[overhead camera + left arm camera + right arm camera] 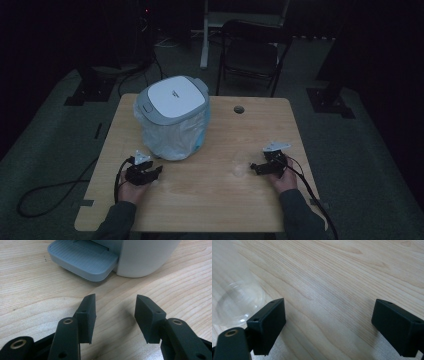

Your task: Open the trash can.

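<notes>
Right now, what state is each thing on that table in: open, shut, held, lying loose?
Bin: upright, white lid shut, plastic liner showing under it.
Pedal: sticking out at the bin's base, nothing pressing on it.
Clear plastic cup: on the table, not held.
Left gripper: fingers open, holding nothing.
Right gripper: fingers wide open, holding nothing.
Table: bare wood.

wooden table (210,200) (bin (172,117), clear cup (240,164))

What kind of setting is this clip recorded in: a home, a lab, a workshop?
Probably a lab or recording studio, not a home: one bare wooden table in a dark room, stand bases and cables on grey carpet, and a folding chair behind it.
</notes>
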Action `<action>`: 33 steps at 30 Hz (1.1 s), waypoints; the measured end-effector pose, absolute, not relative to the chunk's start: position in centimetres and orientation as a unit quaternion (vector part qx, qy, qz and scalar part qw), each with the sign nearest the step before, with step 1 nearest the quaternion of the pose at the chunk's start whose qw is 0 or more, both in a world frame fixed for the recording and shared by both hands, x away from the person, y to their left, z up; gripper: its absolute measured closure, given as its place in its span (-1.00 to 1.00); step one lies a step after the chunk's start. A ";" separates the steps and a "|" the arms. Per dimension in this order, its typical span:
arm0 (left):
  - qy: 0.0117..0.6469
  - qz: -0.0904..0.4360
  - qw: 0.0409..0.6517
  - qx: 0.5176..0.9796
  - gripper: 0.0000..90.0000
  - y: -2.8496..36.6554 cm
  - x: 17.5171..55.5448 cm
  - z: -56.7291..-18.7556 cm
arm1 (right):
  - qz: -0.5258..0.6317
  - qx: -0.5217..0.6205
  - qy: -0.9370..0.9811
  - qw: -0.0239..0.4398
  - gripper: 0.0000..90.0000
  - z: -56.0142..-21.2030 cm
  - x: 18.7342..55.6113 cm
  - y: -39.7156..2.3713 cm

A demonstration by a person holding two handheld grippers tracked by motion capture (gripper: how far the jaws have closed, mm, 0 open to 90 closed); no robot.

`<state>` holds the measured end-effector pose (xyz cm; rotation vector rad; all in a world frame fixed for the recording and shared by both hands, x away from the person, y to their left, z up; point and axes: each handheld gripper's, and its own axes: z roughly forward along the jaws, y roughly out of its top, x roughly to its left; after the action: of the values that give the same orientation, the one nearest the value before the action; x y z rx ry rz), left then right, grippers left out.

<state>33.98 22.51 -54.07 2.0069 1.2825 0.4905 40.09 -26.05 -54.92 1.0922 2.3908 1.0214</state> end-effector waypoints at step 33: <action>0.510 0.233 0.364 0.744 1.00 24.2 37.7 -51.9 | 0.358 0.384 0.836 0.161 -0.75 -54.9 40.0 -26.0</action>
<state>37.71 24.24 -51.86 1.9133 1.3135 0.6000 40.01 -26.05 -54.93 1.0966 2.3869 1.0221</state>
